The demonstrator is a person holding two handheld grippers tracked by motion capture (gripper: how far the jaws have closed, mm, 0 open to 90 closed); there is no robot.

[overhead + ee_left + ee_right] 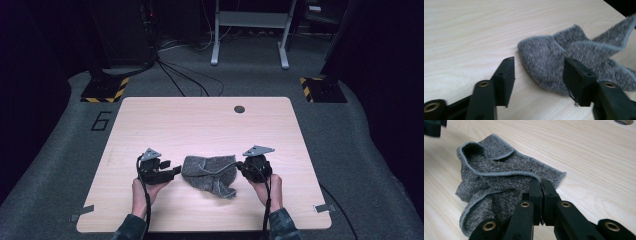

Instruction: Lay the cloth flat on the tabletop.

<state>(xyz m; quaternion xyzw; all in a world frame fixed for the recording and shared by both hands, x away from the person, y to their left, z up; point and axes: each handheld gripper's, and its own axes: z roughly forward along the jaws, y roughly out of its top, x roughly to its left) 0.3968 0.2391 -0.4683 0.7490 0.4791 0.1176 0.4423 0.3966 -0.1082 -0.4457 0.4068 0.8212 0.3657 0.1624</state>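
A grey fuzzy cloth (210,172) lies crumpled on the light wooden table (200,120), near its front middle. My right gripper (241,167) is at the cloth's right side. In the right gripper view its jaws are shut (541,181) on the cloth's hemmed edge (499,173), which is lifted a little off the rest. My left gripper (175,170) is at the cloth's left side and is open. In the left gripper view (539,62) the folded cloth (549,55) lies just ahead between the spread jaws, and the pads do not press on it.
A round dark hole (239,109) sits in the table's far middle. Bits of tape (82,212) mark the front corners. Beyond the table, stands with yellow-black bases (105,90), cables (185,75) and a white frame (250,30) are on the grey floor.
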